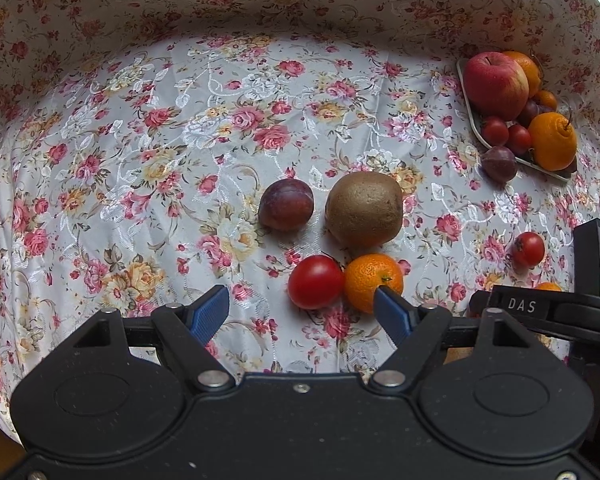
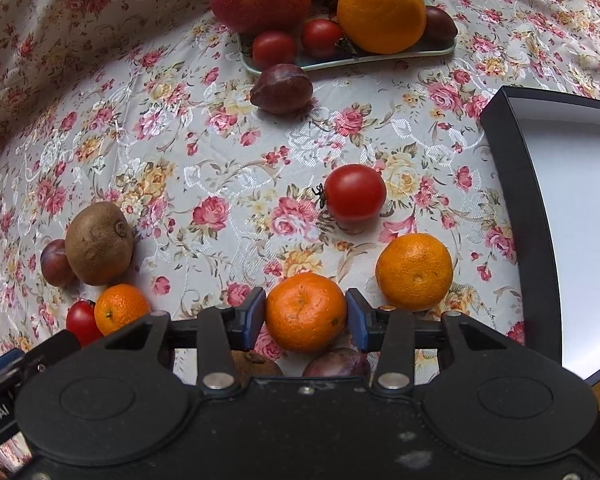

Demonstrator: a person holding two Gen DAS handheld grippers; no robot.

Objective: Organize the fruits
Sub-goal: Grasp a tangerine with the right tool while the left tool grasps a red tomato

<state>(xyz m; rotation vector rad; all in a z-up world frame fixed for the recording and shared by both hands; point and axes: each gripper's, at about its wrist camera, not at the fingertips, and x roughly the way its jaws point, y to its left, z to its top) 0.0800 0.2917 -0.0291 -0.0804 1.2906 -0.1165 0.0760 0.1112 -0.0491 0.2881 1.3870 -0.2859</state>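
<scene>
Left wrist view: my left tool (image 1: 302,310) hangs with fingers apart over the counter (image 1: 140,168), a tomato (image 1: 315,282) and mandarin (image 1: 374,282) just beyond.

Right wrist view: my right tool (image 2: 306,316) straddles another mandarin (image 2: 306,312), fingers spread at its sides, clamping uncertain; plate (image 2: 340,62) far off.

kiwi (image 1: 364,209) right of plum (image 1: 286,205) | tomato (image 1: 315,282) left of mandarin (image 1: 373,282)

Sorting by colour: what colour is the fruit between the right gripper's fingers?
Orange: a mandarin, clearest in the right wrist view.

Floral tablecloth (image 2: 204,152) (rumpled at the far edge)
</scene>
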